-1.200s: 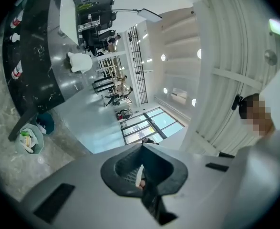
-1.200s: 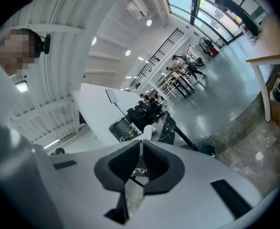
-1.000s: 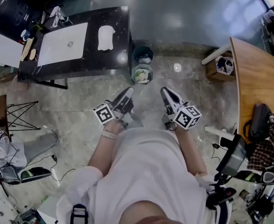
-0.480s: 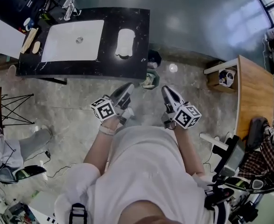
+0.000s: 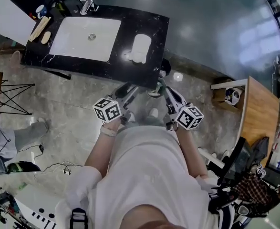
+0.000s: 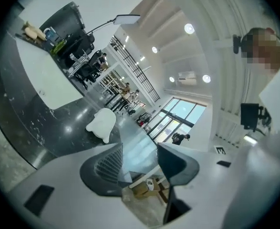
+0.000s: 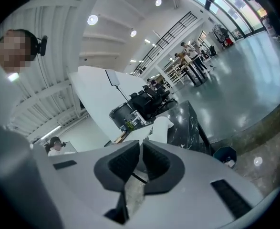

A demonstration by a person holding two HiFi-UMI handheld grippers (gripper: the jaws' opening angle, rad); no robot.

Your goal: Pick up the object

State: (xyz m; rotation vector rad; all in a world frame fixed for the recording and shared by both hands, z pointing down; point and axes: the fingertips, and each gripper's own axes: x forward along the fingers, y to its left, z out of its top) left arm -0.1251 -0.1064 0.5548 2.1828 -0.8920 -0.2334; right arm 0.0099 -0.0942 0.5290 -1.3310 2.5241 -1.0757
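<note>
The left gripper's [image 6: 140,159] fingers [image 6: 106,168] stand apart and are opening, with only floor and distant room between them. The right gripper's [image 7: 140,152] fingers [image 7: 123,162] are closed together on nothing.

The left gripper view shows the white object [image 6: 101,123] beyond and left of its fingers, lying on the black surface [image 6: 44,123]. In the right gripper view the same object shows just above the closed fingertips.

Only the head view shows the whole layout. Both grippers are held over the stone floor [image 5: 68,104], near the surface's front edge, apart from the white object. It lies at the right end of the surface, beside the white sink basin [image 5: 77,44], with a faucet [image 5: 88,1] behind the basin.
</note>
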